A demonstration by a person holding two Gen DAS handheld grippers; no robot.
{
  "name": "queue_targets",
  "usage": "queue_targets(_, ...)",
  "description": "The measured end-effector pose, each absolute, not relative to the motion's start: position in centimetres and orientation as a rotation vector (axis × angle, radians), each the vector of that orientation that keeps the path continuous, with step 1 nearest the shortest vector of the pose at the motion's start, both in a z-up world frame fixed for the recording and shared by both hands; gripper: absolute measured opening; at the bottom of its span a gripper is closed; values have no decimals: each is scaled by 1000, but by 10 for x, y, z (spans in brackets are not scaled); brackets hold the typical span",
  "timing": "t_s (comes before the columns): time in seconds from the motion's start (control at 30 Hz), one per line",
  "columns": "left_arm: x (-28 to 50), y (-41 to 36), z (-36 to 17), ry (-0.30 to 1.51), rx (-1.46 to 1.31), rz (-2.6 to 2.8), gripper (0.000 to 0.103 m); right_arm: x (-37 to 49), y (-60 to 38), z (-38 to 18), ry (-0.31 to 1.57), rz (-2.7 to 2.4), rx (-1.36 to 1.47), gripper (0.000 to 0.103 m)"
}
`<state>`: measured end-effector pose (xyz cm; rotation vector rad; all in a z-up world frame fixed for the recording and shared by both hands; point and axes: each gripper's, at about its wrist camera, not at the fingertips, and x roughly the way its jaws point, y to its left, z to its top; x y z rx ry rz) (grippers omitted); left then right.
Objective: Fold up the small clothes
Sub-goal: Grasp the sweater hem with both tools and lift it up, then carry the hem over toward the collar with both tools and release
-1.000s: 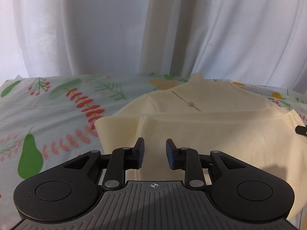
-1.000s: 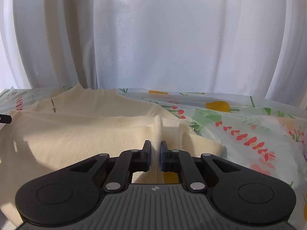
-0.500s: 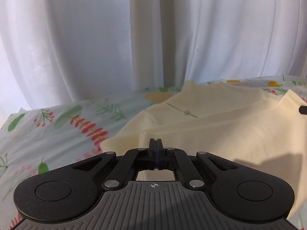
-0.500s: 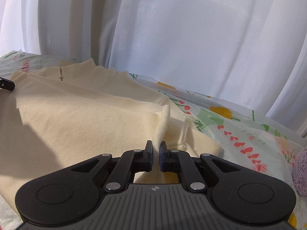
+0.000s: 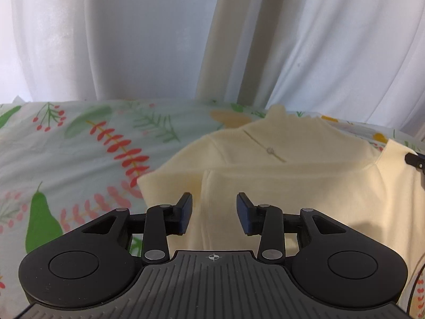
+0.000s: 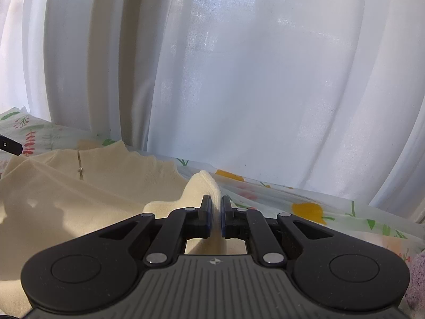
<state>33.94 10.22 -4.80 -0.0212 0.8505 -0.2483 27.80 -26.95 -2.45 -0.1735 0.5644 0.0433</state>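
Note:
A cream-yellow top point(image 5: 292, 180) with a small metal pull at its neck lies on the printed sheet point(image 5: 79, 159), its left sleeve folded in. My left gripper point(image 5: 214, 207) hovers over that folded edge. Its jaws are opening, and cloth lies under the gap with neither pad pressing on it. In the right wrist view the top point(image 6: 93, 194) spreads to the left, and my right gripper point(image 6: 216, 204) is shut on a raised fold of its right edge. Each gripper's tip shows at the other view's border: the right gripper point(image 5: 414, 159), the left gripper point(image 6: 10, 147).
White curtains point(image 6: 239, 79) hang close behind the sheet's far edge. The sheet point(image 6: 318, 212) carries leaf, berry and pear prints. A fluffy lilac cloth point(image 6: 417, 279) lies at the right border of the right wrist view.
My left gripper, shut half a second ago, now stands open over the folded sleeve edge. My right gripper has risen with the pinched fold and rolled level.

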Motion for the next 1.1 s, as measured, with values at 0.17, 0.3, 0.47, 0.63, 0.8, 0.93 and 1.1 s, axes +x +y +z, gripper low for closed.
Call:
queue_targets(0.17, 325, 101, -57, 823, -17, -230, 39, 265, -276, -40, 613, 29, -168, 7)
queue_targets(0.3, 330, 97, -51, 798, -28, -261, 38, 261, -276, -46, 634, 26, -161, 7)
queue_targets(0.47, 333, 92, -54, 805, -24, -274, 23, 260, -277, -48, 639, 22, -142, 7)
queue_targets(0.63, 334, 92, -59, 820, -39, -303, 23, 260, -280, -51, 652, 20, -138, 7)
queue_targets(0.8, 335, 83, -58, 811, 10, -296, 9, 263, -280, -57, 676, 24, -140, 7)
queue_targets(0.93, 332, 79, -30, 726, 51, -292, 8, 262, -273, -58, 679, 47, -200, 6)
queue_targets(1.1, 348, 77, 21, 570, 56, -282, 8, 269, -277, -29, 564, 19, -225, 6)
